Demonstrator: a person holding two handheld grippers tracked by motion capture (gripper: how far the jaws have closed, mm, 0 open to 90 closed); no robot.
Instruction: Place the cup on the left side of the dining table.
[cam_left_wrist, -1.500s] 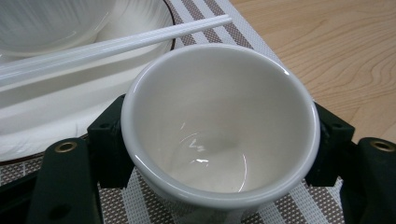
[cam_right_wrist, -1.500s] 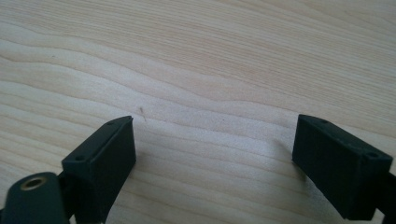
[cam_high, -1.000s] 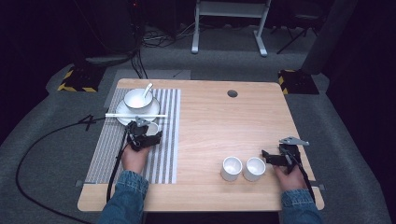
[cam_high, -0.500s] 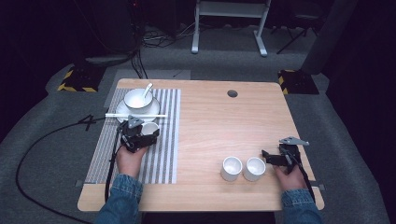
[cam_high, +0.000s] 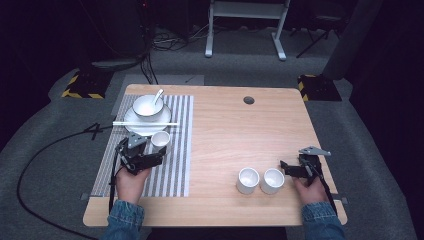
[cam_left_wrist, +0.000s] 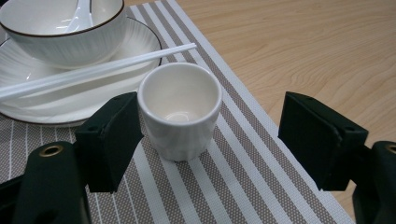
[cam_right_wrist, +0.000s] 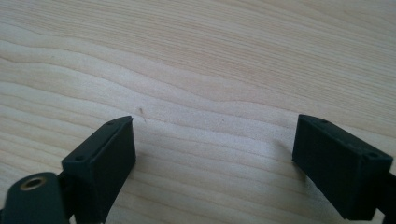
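Observation:
A small white cup (cam_left_wrist: 180, 109) stands upright on the striped placemat (cam_left_wrist: 243, 163), just below the plate (cam_high: 131, 120) that carries a bowl (cam_high: 147, 106) with a spoon (cam_high: 158, 95). My left gripper (cam_high: 154, 153) sits just behind the cup. Its jaws have just been closing a little but stand wide, and the cup sits free by the left pad (cam_left_wrist: 112, 140), unpressed. White chopsticks (cam_left_wrist: 93, 70) lie across the plate. My right gripper (cam_high: 286, 170) rests open over bare wood, just right of two more white cups (cam_high: 248, 180) (cam_high: 272, 180).
The wooden table (cam_high: 240, 130) has a round cable hole (cam_high: 248, 100) near its far edge. A black cable (cam_high: 50, 145) trails off the left side. Dark floor and a metal stand lie beyond the table.
My left gripper let go of the small cup and drew back toward the person, rising slightly. The cup stays on the placemat. The right gripper has not moved.

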